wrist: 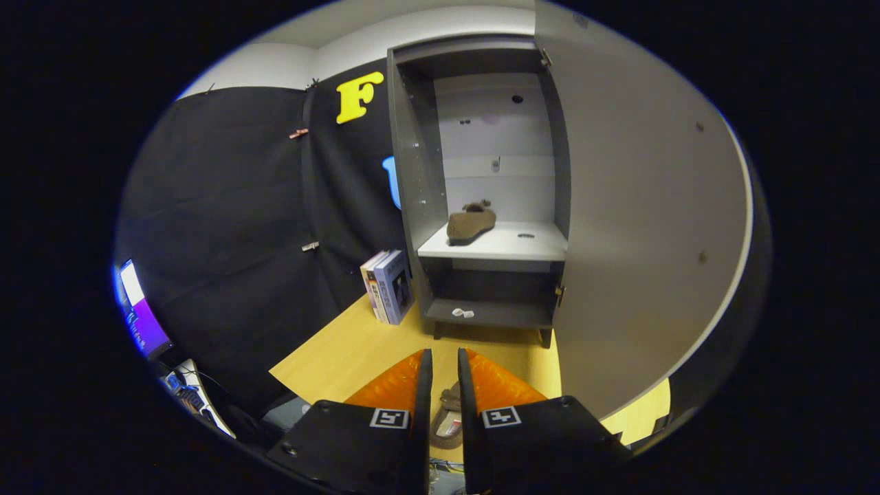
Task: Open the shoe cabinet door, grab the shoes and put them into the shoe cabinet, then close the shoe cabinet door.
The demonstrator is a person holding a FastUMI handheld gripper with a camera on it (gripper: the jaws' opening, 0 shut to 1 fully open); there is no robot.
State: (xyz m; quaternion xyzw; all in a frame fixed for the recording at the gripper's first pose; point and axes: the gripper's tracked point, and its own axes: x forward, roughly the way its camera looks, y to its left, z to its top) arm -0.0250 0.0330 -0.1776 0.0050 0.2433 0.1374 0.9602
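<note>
Right now my gripper [441, 371] has its fingers drawn close together with only a narrow gap, and through that gap I see a brown slip-on shoe [448, 419] lying low between them; whether the fingers actually press on it I cannot tell (their tips sit above and ahead of it).

Everything else I place by the tall dark grey shoe cabinet [412, 179], which stands straight ahead of my fingers on short legs. Its large pale door [639, 206] is swung wide open, hanging from the cabinet's right edge and reaching back toward me. Inside, on the white middle shelf [522, 244], rests a second brown shoe [470, 223], toward the shelf's left side. On the cabinet's dark bottom board lies a small white object [463, 313], too small to make out. Leaning against the cabinet's lower left side is a pair of upright boxes [387, 285]. The cabinet stands on a light wooden floor panel [344, 350].
</note>
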